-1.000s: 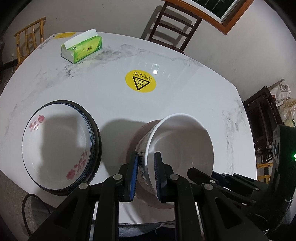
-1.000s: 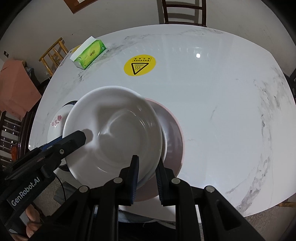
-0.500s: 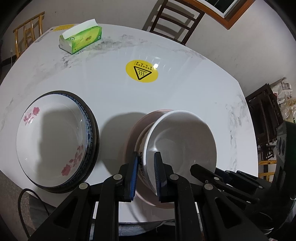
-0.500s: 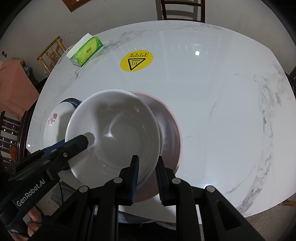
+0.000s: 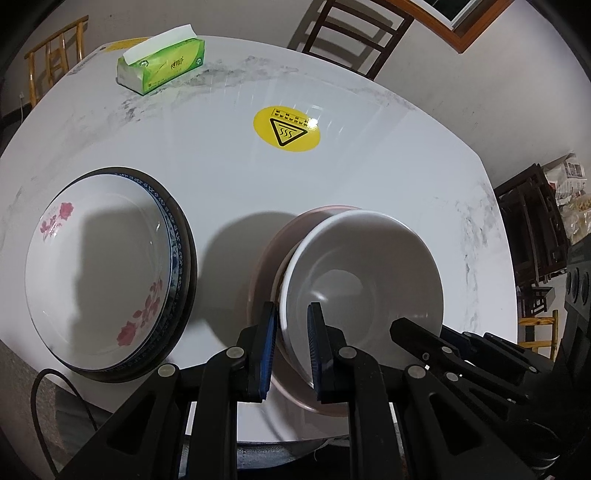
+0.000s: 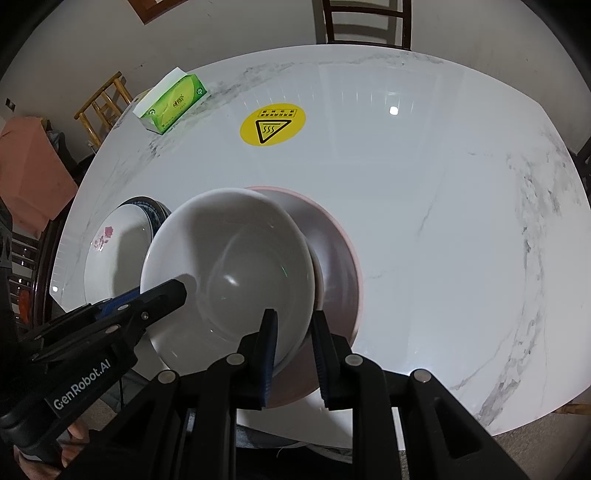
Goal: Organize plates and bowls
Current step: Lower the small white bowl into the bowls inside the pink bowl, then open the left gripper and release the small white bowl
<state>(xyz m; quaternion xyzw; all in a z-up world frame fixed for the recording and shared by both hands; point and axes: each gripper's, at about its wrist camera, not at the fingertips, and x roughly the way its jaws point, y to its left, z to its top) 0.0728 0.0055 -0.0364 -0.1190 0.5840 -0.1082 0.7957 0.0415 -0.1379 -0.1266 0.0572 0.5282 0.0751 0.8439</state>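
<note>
A plain white bowl [image 5: 369,266] [image 6: 236,258] sits low over a pink dish [image 5: 273,251] [image 6: 332,266] near the table's front edge; I cannot tell whether they touch. My left gripper [image 5: 291,332] is shut on the bowl's left rim, one pad inside and one outside. In the right wrist view it reaches in from the lower left. My right gripper [image 6: 293,332] is shut on the near right rim. To the left stands a stack of plates [image 5: 99,273] [image 6: 110,243], a floral one on top of blue-patterned and dark ones.
A green tissue box [image 5: 162,62] lies at the far left of the white marble table [image 5: 369,166]. A yellow warning sticker [image 5: 286,129] marks its middle. Dark wooden chairs [image 5: 351,33] stand behind the table. A black cable [image 5: 48,380] hangs past the front left edge.
The white bowl has sunk a little and levelled out over the pink dish. Both grippers have kept hold of its rim and hardly shifted.
</note>
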